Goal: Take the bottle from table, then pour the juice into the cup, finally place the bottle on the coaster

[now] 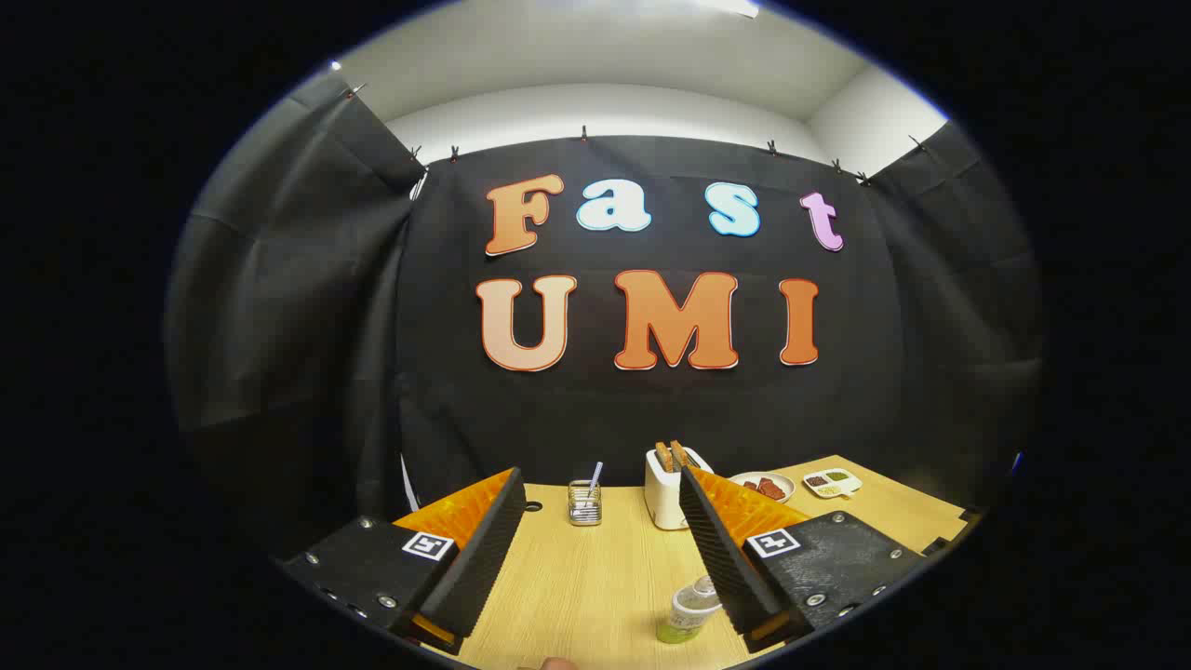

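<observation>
The tool (600,489) gapes wide above the wooden table (595,577), black cloth wall (651,409) beyond.

No text can be read; any print on the bottle (690,609) seems too small and blurred.
</observation>
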`<state>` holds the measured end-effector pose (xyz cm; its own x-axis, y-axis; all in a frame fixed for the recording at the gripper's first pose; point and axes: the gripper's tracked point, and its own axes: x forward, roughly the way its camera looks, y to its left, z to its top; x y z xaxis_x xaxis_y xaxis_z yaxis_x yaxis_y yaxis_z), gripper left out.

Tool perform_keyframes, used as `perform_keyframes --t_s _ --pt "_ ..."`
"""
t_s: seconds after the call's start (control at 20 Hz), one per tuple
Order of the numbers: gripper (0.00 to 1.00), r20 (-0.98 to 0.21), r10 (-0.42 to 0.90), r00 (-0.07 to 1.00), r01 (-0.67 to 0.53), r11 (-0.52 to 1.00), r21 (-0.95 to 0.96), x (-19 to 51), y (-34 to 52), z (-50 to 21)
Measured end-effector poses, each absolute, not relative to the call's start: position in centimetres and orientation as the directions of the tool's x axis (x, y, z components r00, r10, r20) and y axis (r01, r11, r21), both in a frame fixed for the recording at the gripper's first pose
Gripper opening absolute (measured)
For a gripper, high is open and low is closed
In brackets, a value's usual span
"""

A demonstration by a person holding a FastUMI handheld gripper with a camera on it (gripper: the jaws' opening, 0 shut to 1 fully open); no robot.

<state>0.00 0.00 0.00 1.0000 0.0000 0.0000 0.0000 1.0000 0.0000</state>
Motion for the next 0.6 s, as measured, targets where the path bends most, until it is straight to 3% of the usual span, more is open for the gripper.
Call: perform_keyframes --t_s 0.6 --pt "0.98 0.006 -0.023 1.0 0.023 1.0 0.005 -2.2 -1.2 0.7"
